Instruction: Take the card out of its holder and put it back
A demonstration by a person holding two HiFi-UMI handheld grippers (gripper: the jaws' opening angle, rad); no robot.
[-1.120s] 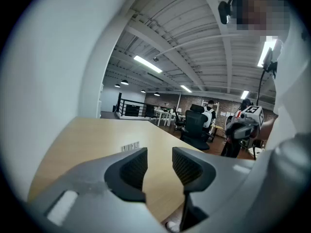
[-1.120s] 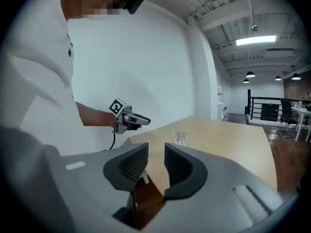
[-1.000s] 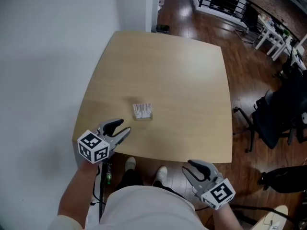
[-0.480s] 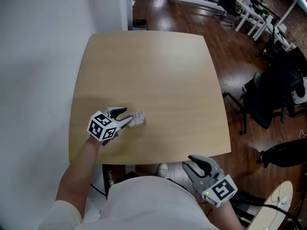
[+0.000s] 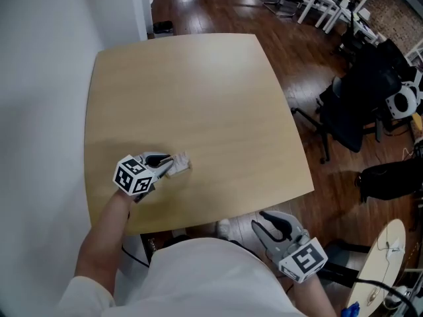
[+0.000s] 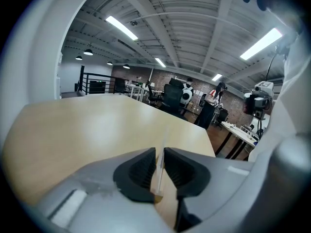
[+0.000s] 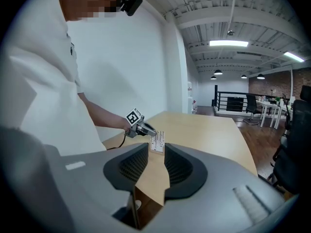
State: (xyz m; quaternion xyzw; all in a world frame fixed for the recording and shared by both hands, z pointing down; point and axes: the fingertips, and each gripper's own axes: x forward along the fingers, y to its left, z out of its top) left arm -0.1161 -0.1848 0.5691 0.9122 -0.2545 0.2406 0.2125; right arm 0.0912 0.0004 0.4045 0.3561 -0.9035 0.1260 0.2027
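Observation:
A small white card (image 5: pixel 180 164) stands upright in its holder near the front left of the light wooden table (image 5: pixel 198 84). My left gripper (image 5: pixel 170 163) has reached it, and its jaws are closing with the card's thin edge (image 6: pixel 161 152) between the pads; a sliver of gap still shows on each side. In the right gripper view the card and holder (image 7: pixel 158 141) stand just past the left gripper (image 7: pixel 146 128). My right gripper (image 5: pixel 259 222) hangs off the table's front right corner, open and empty.
A white wall runs along the table's left side. Dark office chairs (image 5: pixel 357 104) stand on the wooden floor to the right. A round white table edge (image 5: pixel 386 263) shows at the bottom right. The person's body is close to the table's front edge.
My left gripper has moved forward from the table's front edge to the card, and its jaws have narrowed around it. The right gripper has stayed put.

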